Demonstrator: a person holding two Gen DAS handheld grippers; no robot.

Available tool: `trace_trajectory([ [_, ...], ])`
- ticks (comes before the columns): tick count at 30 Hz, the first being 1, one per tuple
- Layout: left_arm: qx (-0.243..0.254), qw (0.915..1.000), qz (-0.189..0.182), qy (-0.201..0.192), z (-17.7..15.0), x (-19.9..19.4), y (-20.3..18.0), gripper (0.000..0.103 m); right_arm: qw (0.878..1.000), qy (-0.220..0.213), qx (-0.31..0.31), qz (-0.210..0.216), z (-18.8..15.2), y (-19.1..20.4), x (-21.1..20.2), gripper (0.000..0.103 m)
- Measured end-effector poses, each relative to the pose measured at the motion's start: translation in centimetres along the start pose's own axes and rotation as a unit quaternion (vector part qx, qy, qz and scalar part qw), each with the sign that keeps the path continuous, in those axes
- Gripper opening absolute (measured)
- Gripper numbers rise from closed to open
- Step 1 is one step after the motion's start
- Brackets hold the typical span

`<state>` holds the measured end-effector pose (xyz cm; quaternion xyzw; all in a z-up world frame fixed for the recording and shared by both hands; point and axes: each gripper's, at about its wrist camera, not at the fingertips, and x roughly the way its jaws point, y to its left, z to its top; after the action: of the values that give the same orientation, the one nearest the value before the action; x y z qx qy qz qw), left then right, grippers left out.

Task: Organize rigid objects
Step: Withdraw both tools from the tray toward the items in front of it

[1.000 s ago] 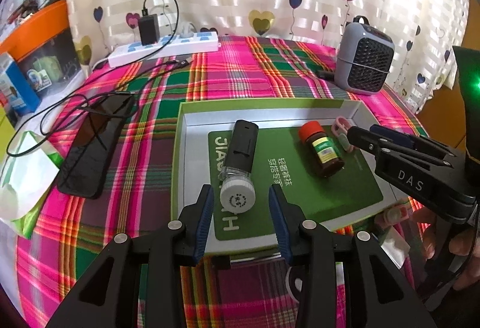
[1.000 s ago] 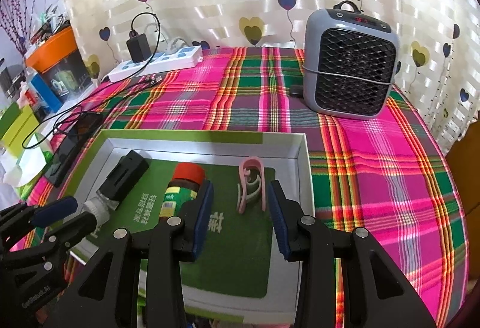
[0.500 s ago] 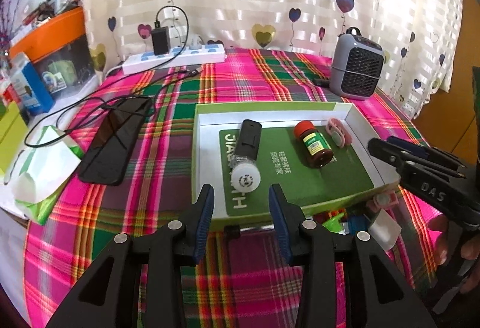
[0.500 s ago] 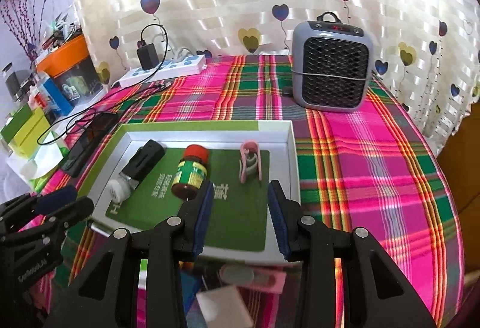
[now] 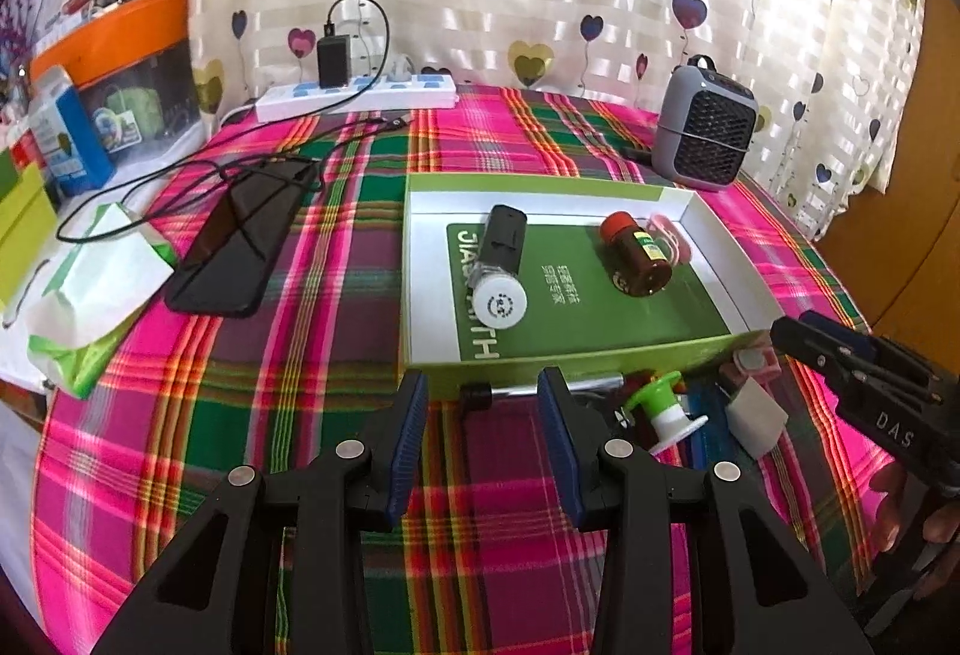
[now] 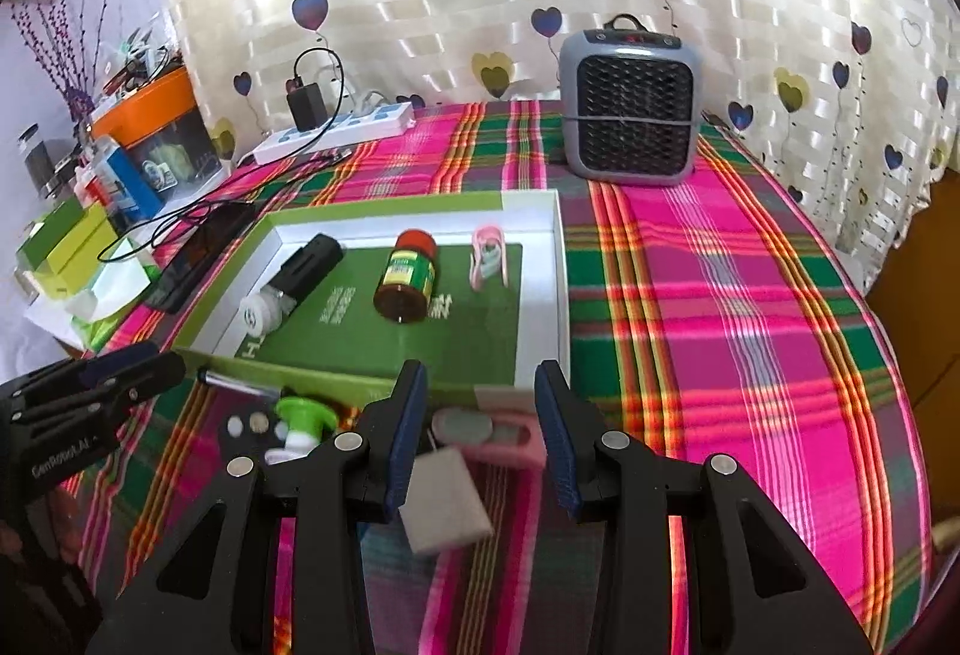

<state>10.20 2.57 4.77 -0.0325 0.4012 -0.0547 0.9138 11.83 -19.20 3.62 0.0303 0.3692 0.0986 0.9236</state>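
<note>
A green and white box (image 5: 414, 271) (image 6: 555, 259) on the plaid table holds a black cylinder with a white cap (image 5: 501, 265) (image 6: 294, 277), a brown bottle with a red cap (image 5: 636, 259) (image 6: 408, 277) and a pink clip (image 5: 672, 241) (image 6: 489, 259). In front of the box lie a metal pen (image 5: 540, 391), a green and white spool (image 5: 657, 406) (image 6: 303, 421), a pink case (image 6: 486, 430) and a white block (image 6: 444, 499). My left gripper (image 5: 483, 439) is open and empty before the box. My right gripper (image 6: 480, 436) is open above the pink case.
A grey heater (image 5: 705, 133) (image 6: 630, 109) stands at the back right. A black phone (image 5: 240, 241), cables, a tissue pack (image 5: 96, 295) and a power strip (image 5: 360, 94) lie at the left. Boxes and an orange bin (image 5: 114, 55) stand beyond the left table edge.
Both grippers have drawn back from the box towards the near table edge. The small objects in front of the box have come into view. Both stay open and empty.
</note>
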Motion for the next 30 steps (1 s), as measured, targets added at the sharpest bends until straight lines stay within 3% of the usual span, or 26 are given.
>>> trace_trajectory([
  [20, -0.008, 0.9984, -0.051, 0.020, -1.5, 0.0, -0.9, 0.037, 0.999, 0.018, 0.004, 0.034, -3.5, -0.2, -1.0, 0.039],
  [30, -0.011, 0.9975, -0.064, 0.026, -1.7, 0.4, -0.9, 0.037, 0.997, 0.051, -0.009, 0.054, -4.0, 0.4, 0.7, 0.039],
])
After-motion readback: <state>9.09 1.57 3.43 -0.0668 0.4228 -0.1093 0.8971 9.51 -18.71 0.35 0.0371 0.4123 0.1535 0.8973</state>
